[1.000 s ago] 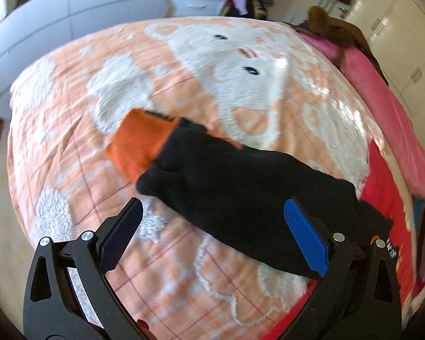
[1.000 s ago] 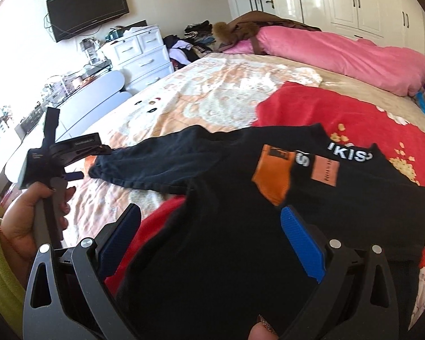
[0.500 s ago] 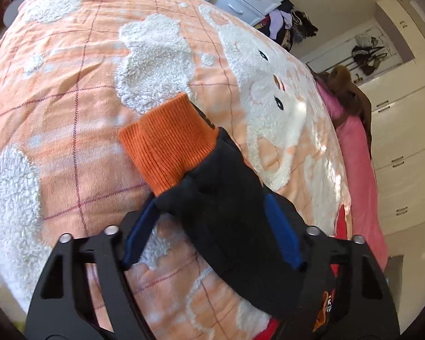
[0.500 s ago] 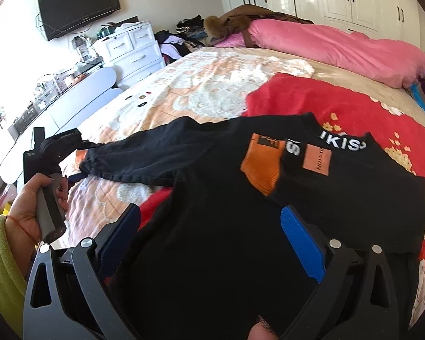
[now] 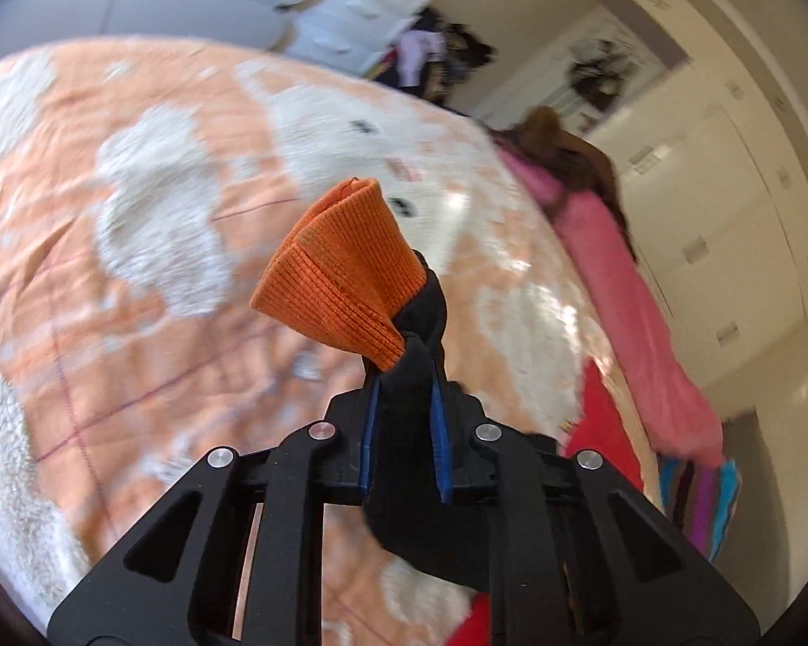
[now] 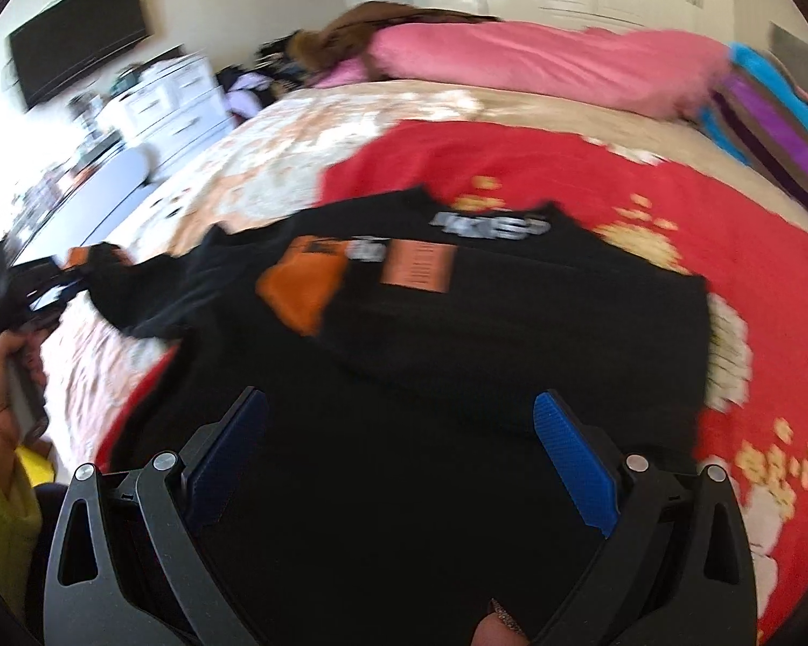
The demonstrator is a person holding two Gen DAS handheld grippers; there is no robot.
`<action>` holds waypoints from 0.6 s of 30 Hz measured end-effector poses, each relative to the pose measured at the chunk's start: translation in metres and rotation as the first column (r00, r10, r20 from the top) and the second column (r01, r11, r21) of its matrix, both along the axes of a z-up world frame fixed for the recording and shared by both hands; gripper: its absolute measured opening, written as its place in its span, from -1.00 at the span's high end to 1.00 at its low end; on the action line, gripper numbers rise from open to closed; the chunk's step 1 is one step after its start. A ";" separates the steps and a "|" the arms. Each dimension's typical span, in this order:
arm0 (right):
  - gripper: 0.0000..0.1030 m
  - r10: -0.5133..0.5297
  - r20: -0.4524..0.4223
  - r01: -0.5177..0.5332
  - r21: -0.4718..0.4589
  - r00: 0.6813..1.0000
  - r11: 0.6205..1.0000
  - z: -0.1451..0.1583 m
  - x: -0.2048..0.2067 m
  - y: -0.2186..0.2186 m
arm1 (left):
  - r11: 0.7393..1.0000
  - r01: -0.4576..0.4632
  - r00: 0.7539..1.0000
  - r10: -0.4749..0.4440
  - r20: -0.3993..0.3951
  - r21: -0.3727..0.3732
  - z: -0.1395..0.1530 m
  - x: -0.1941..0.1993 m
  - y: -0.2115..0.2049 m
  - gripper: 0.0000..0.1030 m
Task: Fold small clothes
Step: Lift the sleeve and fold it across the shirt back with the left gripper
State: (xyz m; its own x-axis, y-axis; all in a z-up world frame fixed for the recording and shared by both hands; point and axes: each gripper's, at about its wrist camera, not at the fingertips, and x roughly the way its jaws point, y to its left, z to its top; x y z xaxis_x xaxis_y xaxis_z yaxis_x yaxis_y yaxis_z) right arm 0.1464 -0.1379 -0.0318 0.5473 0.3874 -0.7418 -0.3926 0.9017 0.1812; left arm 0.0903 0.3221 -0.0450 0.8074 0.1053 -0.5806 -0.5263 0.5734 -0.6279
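Observation:
A small black sweatshirt (image 6: 415, 377) with orange patches and white lettering lies spread on the bed. My left gripper (image 5: 404, 420) is shut on its black sleeve (image 5: 415, 484) just behind the orange ribbed cuff (image 5: 339, 280), which is lifted off the blanket. In the right wrist view the left gripper (image 6: 27, 290) holds that sleeve out at the far left. My right gripper (image 6: 398, 463) is open, hovering over the shirt's lower body with nothing between the pads.
The bed has an orange-and-white bear blanket (image 5: 108, 269) and a red blanket (image 6: 673, 215). A pink quilt (image 6: 538, 64) and striped cloth (image 6: 770, 129) lie at the head. White drawers (image 6: 172, 102) and a wall TV (image 6: 81, 64) stand beyond.
My left gripper moved onto the sleeve near the cuff, closed on it and lifted it. The right gripper stayed open over the shirt, shifting slightly.

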 end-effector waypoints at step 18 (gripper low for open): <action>-0.91 -0.340 -0.048 0.343 0.156 0.939 0.926 -0.010 0.038 -0.145 | 0.814 0.562 0.825 -0.563 -0.037 0.145 0.036 0.099 -0.240 0.84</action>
State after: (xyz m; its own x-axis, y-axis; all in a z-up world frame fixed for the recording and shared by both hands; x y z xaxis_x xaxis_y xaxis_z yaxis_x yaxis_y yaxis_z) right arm 0.1843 -0.2825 -0.0419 0.6538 0.2935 -0.6975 -0.0607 0.9391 0.3383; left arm 0.1888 0.0821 -0.0093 0.7556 -0.2880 -0.5883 -0.0795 0.8512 -0.5188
